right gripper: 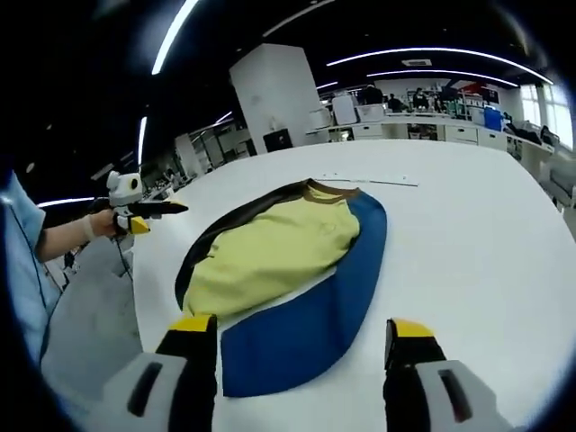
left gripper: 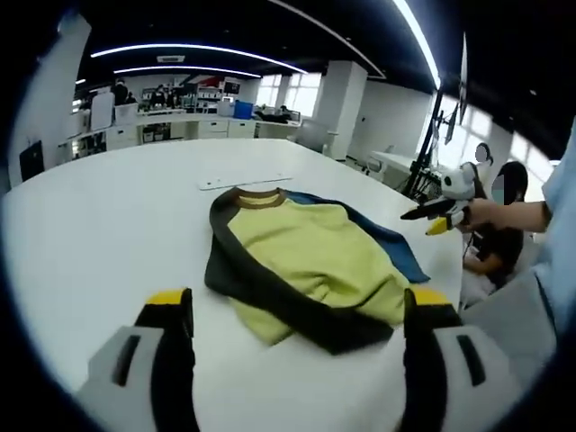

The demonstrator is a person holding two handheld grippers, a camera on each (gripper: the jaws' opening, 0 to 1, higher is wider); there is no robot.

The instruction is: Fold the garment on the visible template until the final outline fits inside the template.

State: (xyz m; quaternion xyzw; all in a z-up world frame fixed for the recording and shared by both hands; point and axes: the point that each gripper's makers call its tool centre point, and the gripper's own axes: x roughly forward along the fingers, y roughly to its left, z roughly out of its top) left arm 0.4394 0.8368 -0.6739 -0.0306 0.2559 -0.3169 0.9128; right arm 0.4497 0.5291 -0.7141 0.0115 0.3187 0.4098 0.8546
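In the left gripper view the garment (left gripper: 306,270) lies folded on the worktop (left gripper: 108,216) at the centre of the frame, just beyond the left claw (left gripper: 297,328), whose jaws rise at lower left and lower right. A flat strip (left gripper: 243,182) lies on the worktop just behind the garment's collar. The right claw (left gripper: 441,216) hangs at the right edge, beside the garment. In the right gripper view the garment (right gripper: 288,270) lies at centre, the left claw (right gripper: 148,214) to its left.

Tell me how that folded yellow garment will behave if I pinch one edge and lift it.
The garment lies in soft rumpled layers, so it would likely drape and sag, not hold shape. Its blue sleeve looks loosely folded and may fall open. On the smooth white table it could slide.
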